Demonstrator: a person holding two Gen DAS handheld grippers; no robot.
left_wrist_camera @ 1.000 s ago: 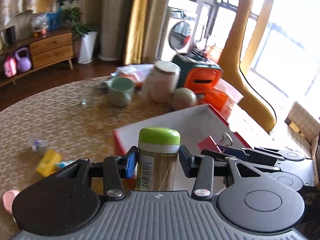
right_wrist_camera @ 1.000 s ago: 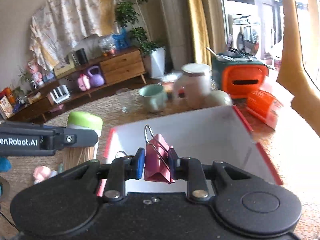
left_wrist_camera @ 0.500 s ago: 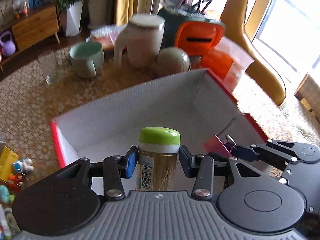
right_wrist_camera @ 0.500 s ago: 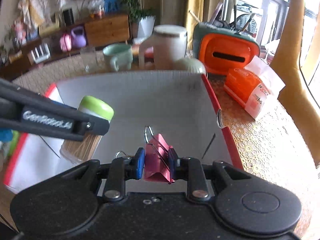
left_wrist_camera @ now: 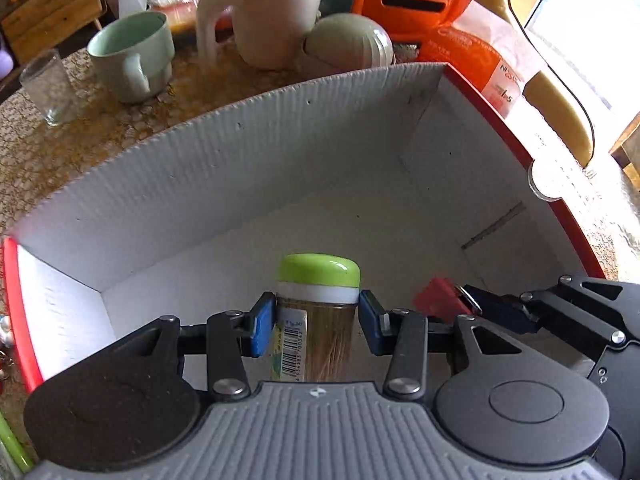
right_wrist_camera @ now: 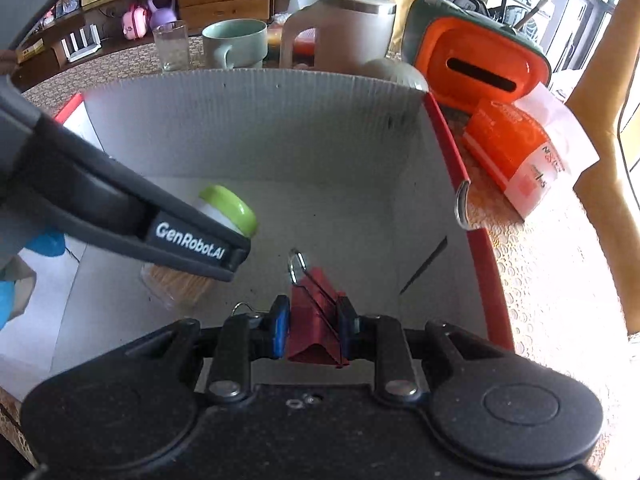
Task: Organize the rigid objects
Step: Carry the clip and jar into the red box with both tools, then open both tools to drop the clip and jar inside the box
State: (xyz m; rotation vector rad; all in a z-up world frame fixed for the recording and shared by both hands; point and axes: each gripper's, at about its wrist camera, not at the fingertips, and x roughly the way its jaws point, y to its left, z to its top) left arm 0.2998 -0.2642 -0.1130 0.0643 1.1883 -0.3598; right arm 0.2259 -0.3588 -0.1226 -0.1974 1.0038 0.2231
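Both claws have come down and tipped over the box (left_wrist_camera: 280, 128) since a second ago; then they hung above the table with the box ahead, now its white floor fills both views. My left claw (left_wrist_camera: 316, 320) is clamped on the toothpick jar (left_wrist_camera: 316, 312) just under its green cap, jar upright, hanging over the middle of the box floor, nearer the near edge. My right claw (right_wrist_camera: 314, 326) is clamped on the red binder clip (right_wrist_camera: 316, 320), wire handle pointing up and away, toward the box's right wall and just beside the jar.

I judge the step is setting both down inside. To do it well I would lower the jar until its base sits flat on the floor before letting go, since it is tall and would tip if dropped. I cannot tell how far the base is from the floor. The clip can go down near the right wall, apart from the jar, so my claws do not knock each other as they part
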